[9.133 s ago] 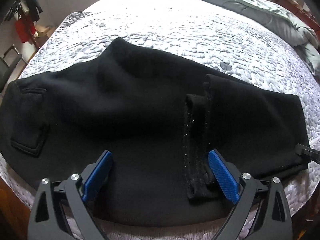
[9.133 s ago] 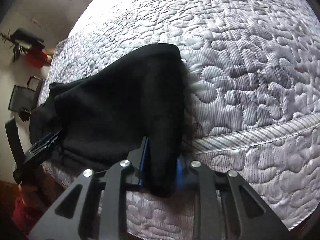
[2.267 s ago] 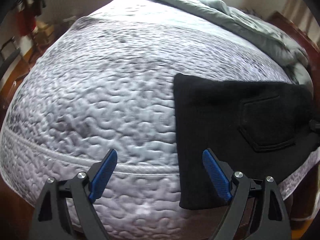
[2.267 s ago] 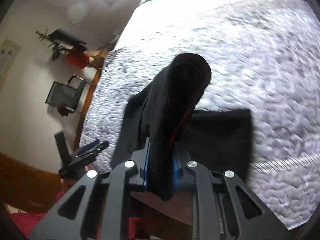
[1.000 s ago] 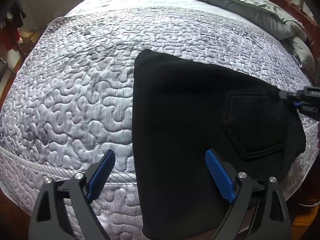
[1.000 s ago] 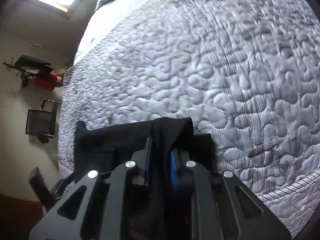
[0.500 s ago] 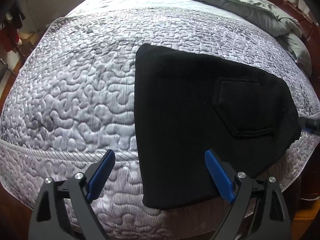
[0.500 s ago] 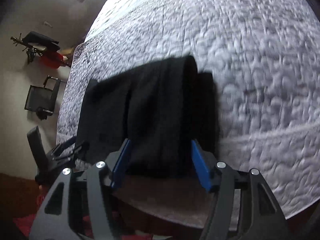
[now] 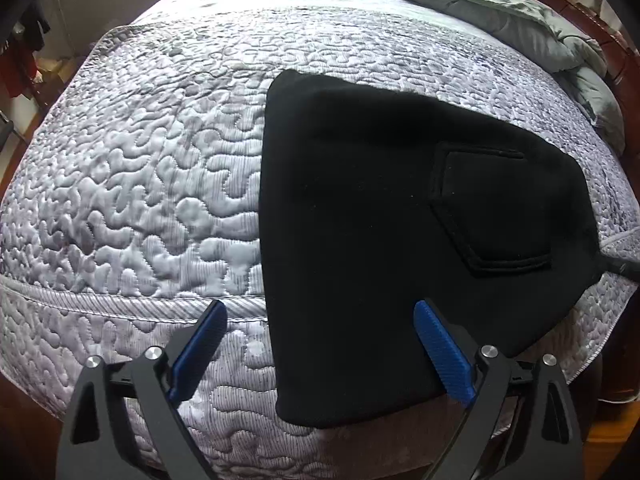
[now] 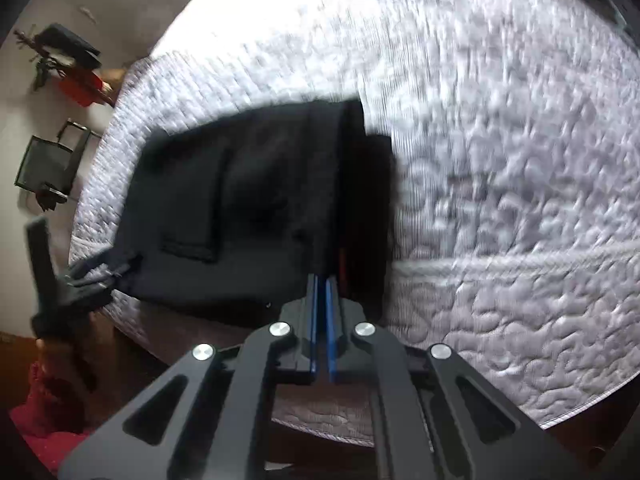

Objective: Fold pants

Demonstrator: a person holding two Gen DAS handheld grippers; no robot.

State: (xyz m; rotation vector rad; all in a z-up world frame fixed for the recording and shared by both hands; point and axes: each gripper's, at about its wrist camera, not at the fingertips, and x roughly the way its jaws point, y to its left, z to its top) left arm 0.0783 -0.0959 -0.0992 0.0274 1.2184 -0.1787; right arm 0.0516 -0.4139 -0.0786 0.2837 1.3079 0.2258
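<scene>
The black pants [image 9: 380,208] lie folded into a compact slab on the quilted bed, back pocket [image 9: 488,208] facing up, near the bed's front edge. My left gripper [image 9: 316,320] is open and empty, its blue pads straddling the slab's near left edge, just above the cloth. In the right wrist view the folded pants [image 10: 248,200] lie ahead and left. My right gripper [image 10: 321,280] is shut with nothing between its pads, pulled back off the pants' near edge. The left gripper's tip [image 10: 100,272] shows at the slab's left side.
The grey quilted bedspread [image 9: 140,184] covers the bed, with a grey-green duvet [image 9: 520,20] bunched at the far right. A wooden bed frame [image 9: 616,72] runs along the right. A chair [image 10: 52,164] and red items stand by the wall beyond the bed.
My right gripper let go of the pants, backed away from them and closed empty. The pants settled flat. My left gripper stayed open and hardly moved.
</scene>
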